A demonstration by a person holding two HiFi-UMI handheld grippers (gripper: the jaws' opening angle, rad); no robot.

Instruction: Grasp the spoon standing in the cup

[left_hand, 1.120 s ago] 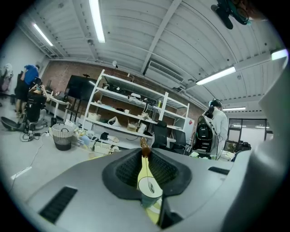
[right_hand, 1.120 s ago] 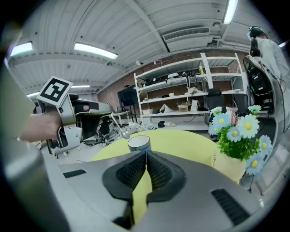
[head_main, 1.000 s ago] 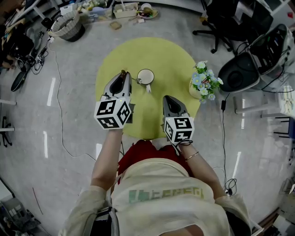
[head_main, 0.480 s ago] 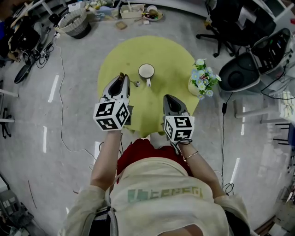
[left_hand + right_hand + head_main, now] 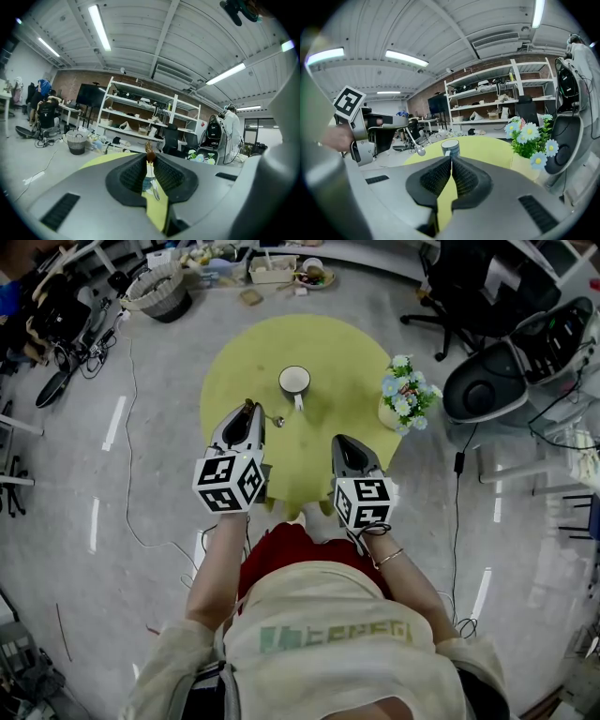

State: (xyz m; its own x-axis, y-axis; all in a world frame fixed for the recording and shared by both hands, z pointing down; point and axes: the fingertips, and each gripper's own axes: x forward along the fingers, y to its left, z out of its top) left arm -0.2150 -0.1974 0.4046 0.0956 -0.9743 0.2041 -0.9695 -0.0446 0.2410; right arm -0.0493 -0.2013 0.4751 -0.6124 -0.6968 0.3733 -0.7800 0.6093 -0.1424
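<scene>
A white cup [image 5: 294, 381] stands near the middle of the round yellow table [image 5: 352, 352], with nothing in it. My left gripper [image 5: 247, 407] is shut on the brown handle of a metal spoon [image 5: 276, 420], held above the table to the near left of the cup. In the left gripper view the spoon [image 5: 151, 161] sits pinched between the jaws [image 5: 150, 157], bowl hanging down. My right gripper [image 5: 339, 441] is shut and empty, near and right of the cup. The right gripper view shows the cup [image 5: 450, 148], the spoon's bowl [image 5: 421, 151] and the left gripper [image 5: 365, 129].
A pot of blue and white flowers [image 5: 403, 401] stands at the table's right edge, close to my right gripper [image 5: 451, 161]. Office chairs [image 5: 487, 381] are on the right, and a basket [image 5: 155, 289] and clutter lie on the floor beyond the table.
My left gripper has drawn back from the cup with the spoon, toward the near side. The right gripper has hardly moved.
</scene>
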